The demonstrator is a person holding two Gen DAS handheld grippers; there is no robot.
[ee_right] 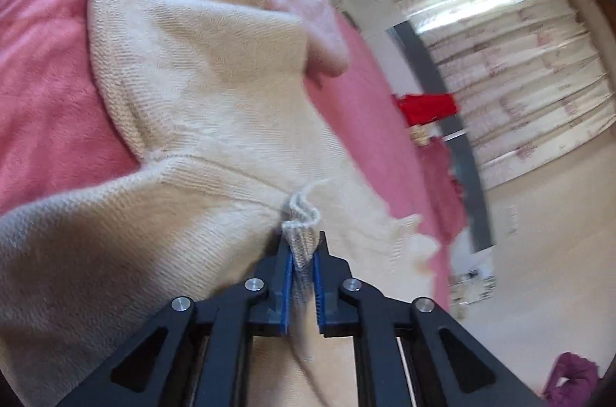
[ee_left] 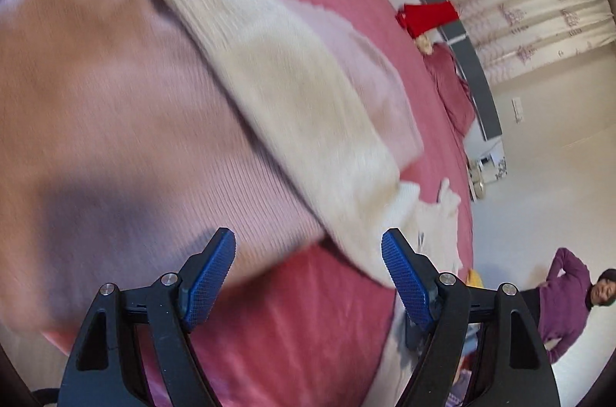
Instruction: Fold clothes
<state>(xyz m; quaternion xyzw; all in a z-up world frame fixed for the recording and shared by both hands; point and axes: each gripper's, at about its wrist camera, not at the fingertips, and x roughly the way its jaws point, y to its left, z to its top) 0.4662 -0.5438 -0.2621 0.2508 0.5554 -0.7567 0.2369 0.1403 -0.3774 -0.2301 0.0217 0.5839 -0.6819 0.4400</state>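
Right tool (ee_right: pixel 303 249) is clamped tight on a bunched edge of the cream-and-pale-pink knitted sweater (ee_right: pixel 200 91), blue pads pinching the knit w/ a small tuft sticking out above the tips. Left tool (ee_left: pixel 308 249) is spread wide, nothing between its blue pads, hovering just over the sweater (ee_left: pixel 269 106) near the bed's edge.

Sweater's spread across the pink fleece-covered bed (ee_right: pixel 42 68). In left wrist view a cream sleeve w/ ribbed cuff lies diagonally over the pale pink body; pic is motion-blurred, so fine folds can't be made out. In right wrist view the cream part drapes from the bed toward the tool, a pale pink part behind it.

Bkgd: red cloth (ee_left: pixel 429 16) at the far side of the bed, next to a dark grey curved panel (ee_left: pixel 454 33), w/ dark pink fabric (ee_left: pixel 452 87) bunched below it. White patterned curtains (ee_left: pixel 531 2) cover the window. Person in a purple top and dark cap (ee_left: pixel 569 307) stands off to the right in left wrist view.
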